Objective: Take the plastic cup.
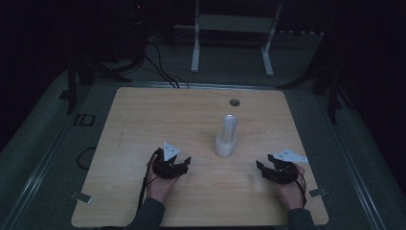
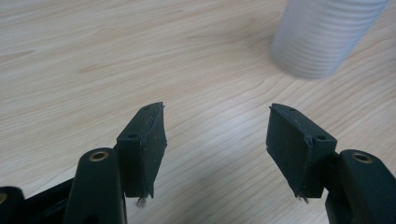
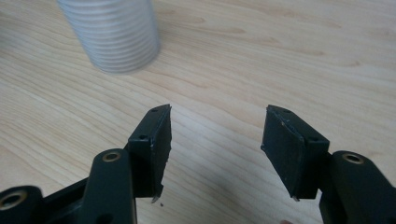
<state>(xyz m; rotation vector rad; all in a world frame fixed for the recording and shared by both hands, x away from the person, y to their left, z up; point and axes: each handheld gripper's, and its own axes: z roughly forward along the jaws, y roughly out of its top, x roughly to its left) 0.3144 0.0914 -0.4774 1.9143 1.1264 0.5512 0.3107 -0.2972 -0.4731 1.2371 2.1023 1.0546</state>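
Upright, the stack of ribbed plastic cups [image 1: 226, 135] stands between the left gripper [image 1: 184, 162] and right gripper [image 1: 262, 167], touching neither; both jaws are wide apart.

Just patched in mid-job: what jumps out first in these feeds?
A tall stack of white ribbed plastic cups stands upright near the middle of the light wooden table, alone in a dark room. The left gripper and right gripper rest on the table on either side of it, both open and empty, neither touching the stack.
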